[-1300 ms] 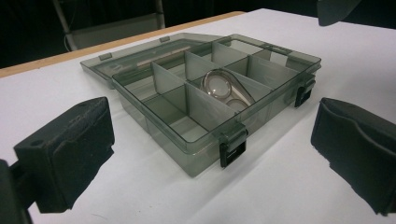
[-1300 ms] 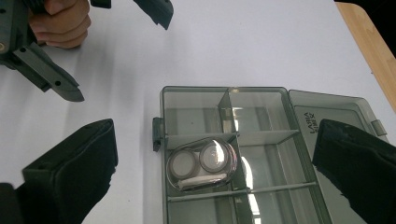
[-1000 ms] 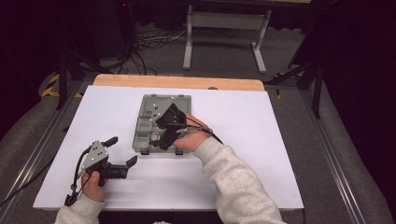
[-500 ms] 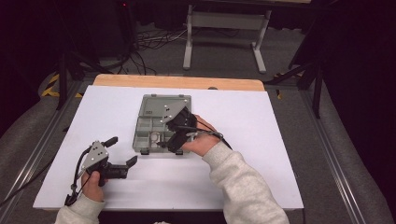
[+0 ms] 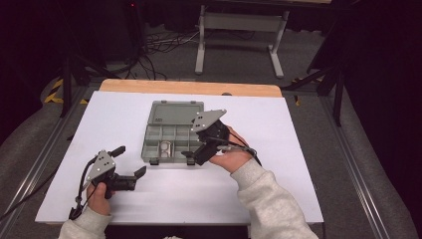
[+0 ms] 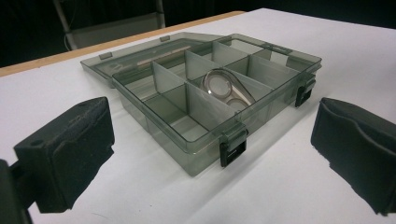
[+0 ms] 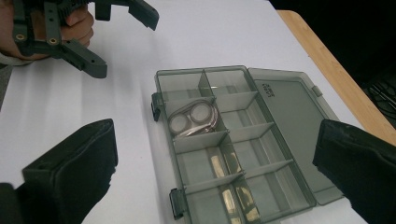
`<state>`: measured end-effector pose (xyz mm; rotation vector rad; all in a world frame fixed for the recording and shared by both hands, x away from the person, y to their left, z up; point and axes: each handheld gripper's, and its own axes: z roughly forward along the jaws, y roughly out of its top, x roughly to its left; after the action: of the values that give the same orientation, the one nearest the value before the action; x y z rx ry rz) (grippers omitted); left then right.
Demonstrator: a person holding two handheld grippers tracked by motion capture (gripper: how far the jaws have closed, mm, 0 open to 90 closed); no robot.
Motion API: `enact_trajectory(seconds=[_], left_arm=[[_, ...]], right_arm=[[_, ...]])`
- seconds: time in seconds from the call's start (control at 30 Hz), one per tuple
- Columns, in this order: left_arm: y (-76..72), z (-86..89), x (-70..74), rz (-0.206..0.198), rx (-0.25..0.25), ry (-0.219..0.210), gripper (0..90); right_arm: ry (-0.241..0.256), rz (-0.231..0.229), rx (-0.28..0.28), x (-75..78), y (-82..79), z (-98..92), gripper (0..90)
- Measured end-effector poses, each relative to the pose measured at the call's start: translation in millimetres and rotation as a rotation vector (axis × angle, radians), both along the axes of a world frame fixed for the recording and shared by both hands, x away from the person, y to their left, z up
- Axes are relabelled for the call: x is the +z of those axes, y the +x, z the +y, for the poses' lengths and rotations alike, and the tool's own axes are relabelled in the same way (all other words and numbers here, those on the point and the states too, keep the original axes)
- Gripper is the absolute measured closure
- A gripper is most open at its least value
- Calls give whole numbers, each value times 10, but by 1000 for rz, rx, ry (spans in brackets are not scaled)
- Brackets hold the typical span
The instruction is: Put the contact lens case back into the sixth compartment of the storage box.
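Both my claws hang spread, the right gripper [image 5: 191, 155] over the open compartment box [image 5: 169, 133] mid-table, whose light shell could skid or snap shut if clipped.

In the high view, the box [image 5: 169, 133] lay at the frame's centre on the tabletop [image 5: 298, 149], its lid [image 5: 171, 111] behind it. A case [image 5: 166, 147] sat in a front compartment. Left tongs [image 5: 130, 160] lay lower left, right tongs [image 5: 191, 153] just right of the box.
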<state>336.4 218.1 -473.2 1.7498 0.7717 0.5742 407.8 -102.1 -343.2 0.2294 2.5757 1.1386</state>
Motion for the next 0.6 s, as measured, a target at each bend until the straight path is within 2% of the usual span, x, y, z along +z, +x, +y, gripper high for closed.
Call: enact_trajectory(seconds=[0.3, 0.43, 0.6], left_arm=[[-4, -3, -1, 3, 3, -5, 3], [-3, -2, -1, 2, 4, -3, 3], [-4, -2, -1, 1, 4, -2, 3]], right_arm=[[48, -6, -50, -14, -144, -265, 5], [99, -3, -77, -71, -199, -398, 5], [133, -9, -113, -149, -272, -539, 5]])
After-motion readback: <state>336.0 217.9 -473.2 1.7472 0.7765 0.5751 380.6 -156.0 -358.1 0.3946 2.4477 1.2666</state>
